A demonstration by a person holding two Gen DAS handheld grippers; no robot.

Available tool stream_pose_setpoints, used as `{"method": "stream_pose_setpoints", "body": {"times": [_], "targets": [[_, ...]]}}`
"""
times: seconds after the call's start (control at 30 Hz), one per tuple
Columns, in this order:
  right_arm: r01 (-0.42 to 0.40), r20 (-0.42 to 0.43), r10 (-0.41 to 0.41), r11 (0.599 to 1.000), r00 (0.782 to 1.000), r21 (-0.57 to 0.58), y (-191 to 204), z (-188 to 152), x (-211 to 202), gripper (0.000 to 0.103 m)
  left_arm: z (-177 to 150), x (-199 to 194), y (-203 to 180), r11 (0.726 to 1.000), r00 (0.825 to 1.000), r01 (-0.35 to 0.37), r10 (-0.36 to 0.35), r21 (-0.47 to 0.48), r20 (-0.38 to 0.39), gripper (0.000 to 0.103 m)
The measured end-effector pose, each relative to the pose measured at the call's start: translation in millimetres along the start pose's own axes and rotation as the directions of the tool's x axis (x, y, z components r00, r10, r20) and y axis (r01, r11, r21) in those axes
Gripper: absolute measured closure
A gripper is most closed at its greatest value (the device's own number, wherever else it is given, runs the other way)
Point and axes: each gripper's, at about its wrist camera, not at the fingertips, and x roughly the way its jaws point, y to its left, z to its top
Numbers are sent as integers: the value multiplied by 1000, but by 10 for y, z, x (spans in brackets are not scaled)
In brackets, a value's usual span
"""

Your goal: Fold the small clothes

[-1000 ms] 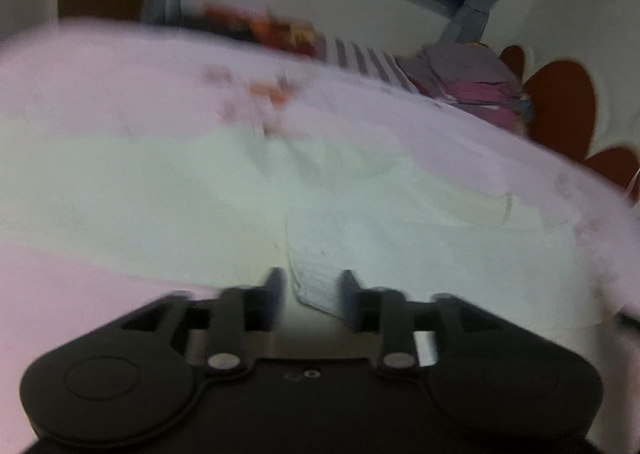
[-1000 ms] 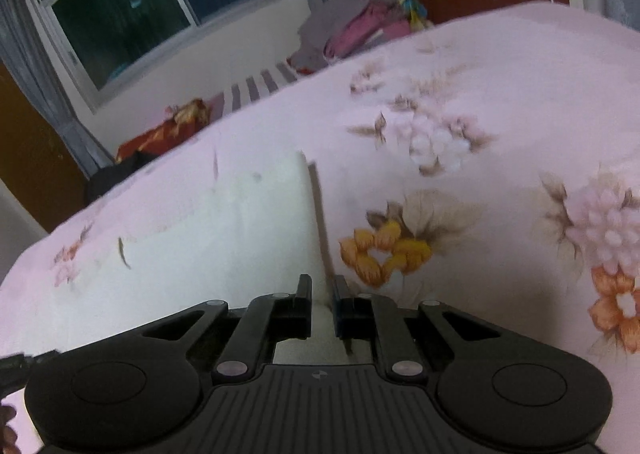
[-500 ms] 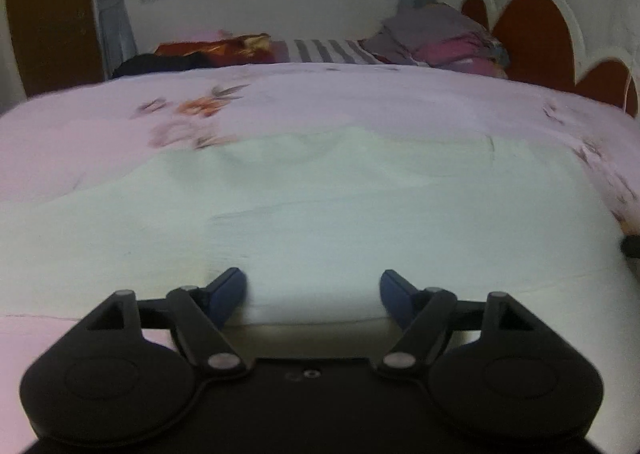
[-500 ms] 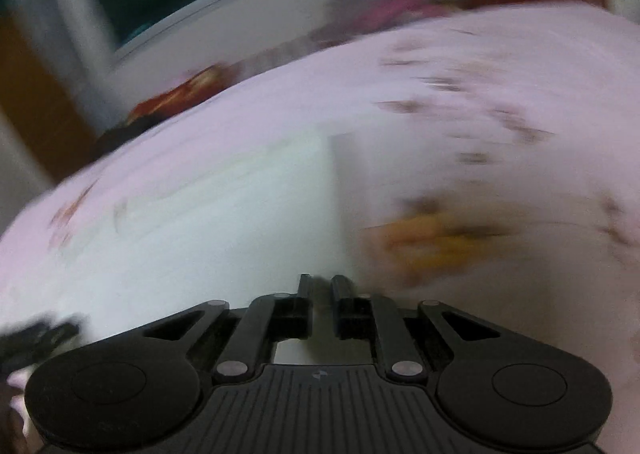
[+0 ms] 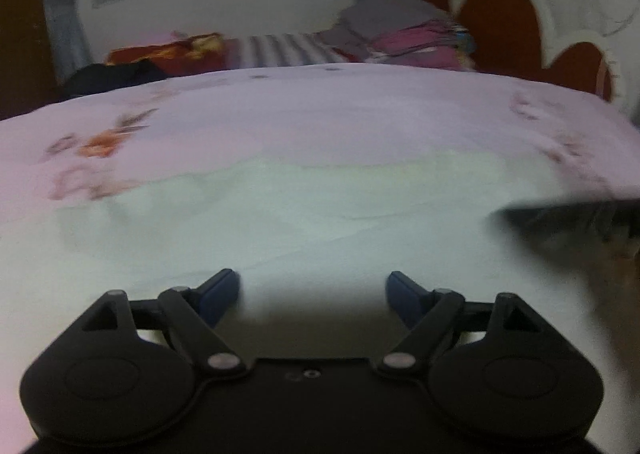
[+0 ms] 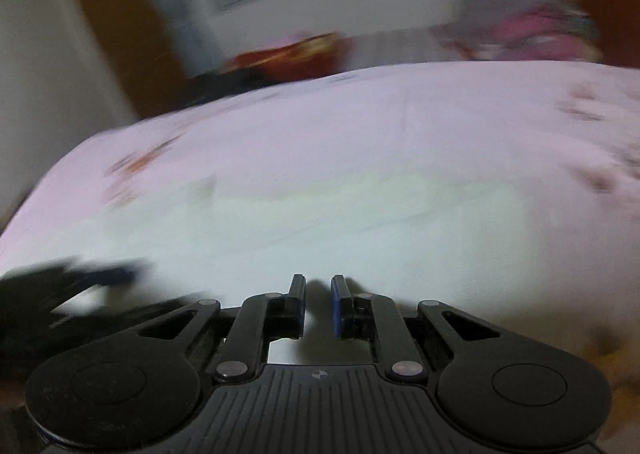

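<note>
From my left wrist camera: my left gripper (image 5: 313,286) hangs low over the near edge of the pale cream garment (image 5: 320,214), its blue-padded fingers (image 5: 219,292) spread wide with nothing between them. The garment lies flat on the pink floral bedspread (image 5: 300,114), directly ahead of and beneath the fingers, and its long axis runs left to right across my view, so the near hem sits square to my line of reach. At the right edge a dark blurred shape, my right gripper (image 5: 568,214), juts in over the cloth's right side; I cannot tell its state from here. A heap of other clothes (image 5: 404,34) rests far off by the headboard (image 5: 504,22), well apart from the work. From my right wrist camera: the picture is smeared by motion, yet the right gripper (image 6: 318,296) shows its fingers drawn close with a narrow gap left between them, and I see no fabric pinched in that gap. The same cream garment (image 6: 360,222) spreads ahead, again lying crosswise, with its near edge just under the fingertips. The left gripper (image 6: 80,278) shows as a dark blur at the lower left, beside the cloth's left end. I judge each gripper is nearest its own end of the near hem, so the coming fold would carry that edge away from me.
</note>
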Motion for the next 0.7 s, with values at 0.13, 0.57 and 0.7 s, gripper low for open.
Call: {"method": "stream_pose_setpoints", "body": {"times": [0.13, 0.57, 0.7], "targets": [[168, 29, -173, 977, 984, 130, -635, 316, 42, 92, -75, 5, 289, 998, 998, -62, 62, -3, 14, 14], [159, -69, -153, 984, 986, 83, -483, -250, -477, 92, -287, -348, 318, 988, 1000, -31, 31, -149, -2, 20], [209, -40, -206, 974, 978, 92, -376, -511, -840, 92, -410, -484, 279, 991, 997, -59, 63, -120, 34, 19]]}}
